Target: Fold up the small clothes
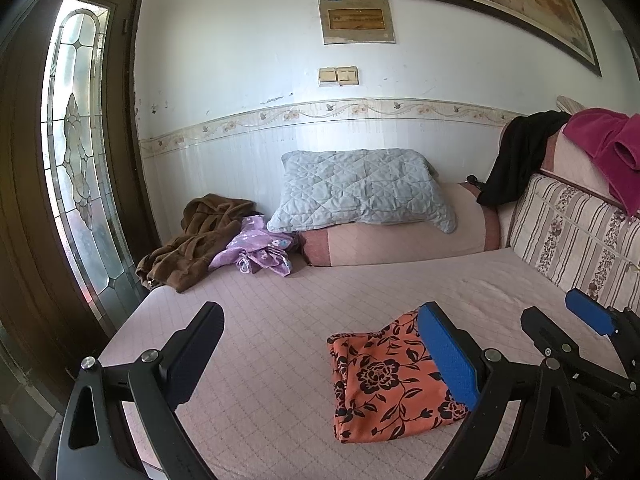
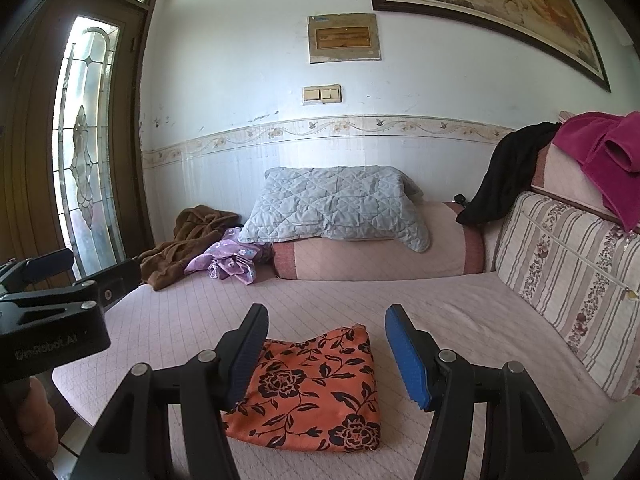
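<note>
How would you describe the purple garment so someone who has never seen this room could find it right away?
Start at the pink bed and look to its far end by the glass door. There, left of the pink bolster under the grey quilted pillow, lies the purple garment, crumpled. Unlike the plain brown robe beside it, it is lilac with small flowers.

Both wrist views low over bed (image 1: 280, 320)

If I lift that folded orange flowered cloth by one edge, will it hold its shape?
Probably not. The orange flowered cloth looks thin and soft, with loose layers at its edges, so it would likely droop and unfold. It lies flat, so it probably weighs little and would slide on the quilted cover.
</note>
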`<state>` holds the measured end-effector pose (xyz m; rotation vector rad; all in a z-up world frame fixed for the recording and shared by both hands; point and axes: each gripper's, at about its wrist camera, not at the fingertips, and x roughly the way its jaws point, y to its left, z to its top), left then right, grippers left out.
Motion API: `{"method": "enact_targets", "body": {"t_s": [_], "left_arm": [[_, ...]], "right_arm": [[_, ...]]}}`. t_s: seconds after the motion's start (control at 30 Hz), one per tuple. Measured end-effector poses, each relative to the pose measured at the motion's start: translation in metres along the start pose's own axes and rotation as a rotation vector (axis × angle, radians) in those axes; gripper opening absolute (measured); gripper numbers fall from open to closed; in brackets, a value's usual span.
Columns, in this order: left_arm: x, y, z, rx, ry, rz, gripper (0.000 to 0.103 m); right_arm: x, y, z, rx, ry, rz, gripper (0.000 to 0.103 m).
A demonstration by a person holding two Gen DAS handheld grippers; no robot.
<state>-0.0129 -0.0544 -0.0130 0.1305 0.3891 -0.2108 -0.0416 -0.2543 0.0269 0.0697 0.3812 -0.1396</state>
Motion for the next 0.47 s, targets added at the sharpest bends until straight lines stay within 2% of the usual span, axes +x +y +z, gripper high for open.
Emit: {"method": "enact_targets", "body": {"t_s": [0.23, 0.33, 0.4, 0.47], "left_arm": [[0.017, 0.003, 0.000, -0.006, 0.013, -0.006, 0.098], [0.028, 0.007, 0.000, -0.020, 0.018, -0.036, 0.098], [0.044, 0.010, -0.001, -0.029, 0.016, -0.070, 0.098], [0.070, 0.019, -0.003, -0.040, 0.057, -0.051, 0.098]], "right_arm": [[0.011, 0.003, 0.002, -0.003, 0.007, -0.002, 0.065], [0.024, 0.004, 0.003, -0.005, 0.016, 0.005, 0.065], [0.036, 0.003, 0.002, -0.011, 0.029, 0.014, 0.065], [0.057, -0.004, 0.000, -0.024, 0.038, 0.015, 0.067]]}}
